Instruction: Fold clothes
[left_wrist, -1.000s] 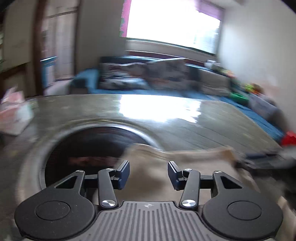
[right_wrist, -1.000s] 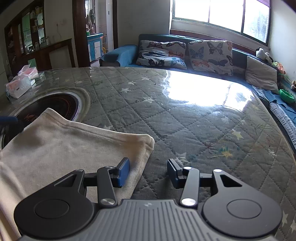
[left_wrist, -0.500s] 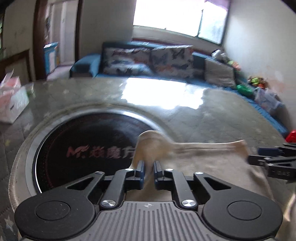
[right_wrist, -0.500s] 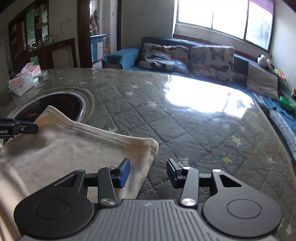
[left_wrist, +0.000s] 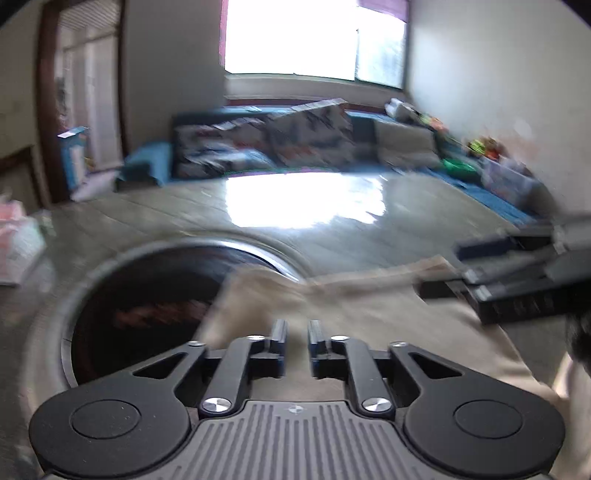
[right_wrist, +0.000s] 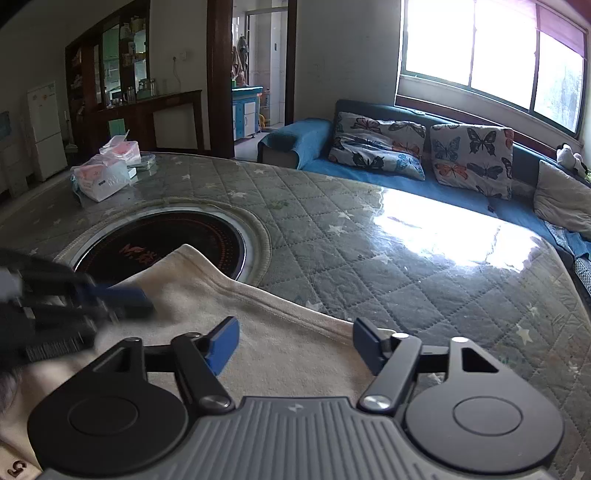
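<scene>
A beige garment (right_wrist: 258, 332) lies on the quilted table, its far corner over the black hotplate. In the left wrist view my left gripper (left_wrist: 297, 332) is shut on the garment's (left_wrist: 388, 314) left edge, with the cloth pinched between the fingers. It also shows blurred at the left of the right wrist view (right_wrist: 122, 299). My right gripper (right_wrist: 295, 339) is open above the garment's far hem, near its right corner. It shows blurred at the right of the left wrist view (left_wrist: 443, 269).
A round black hotplate (right_wrist: 166, 247) is set into the table. Tissue packs (right_wrist: 103, 173) lie at the far left. A blue sofa with butterfly cushions (right_wrist: 424, 147) runs behind the table (right_wrist: 406, 258).
My left gripper closed on the garment's edge and now moves, its view blurred. My right gripper has moved left over the garment's far hem, still open.
</scene>
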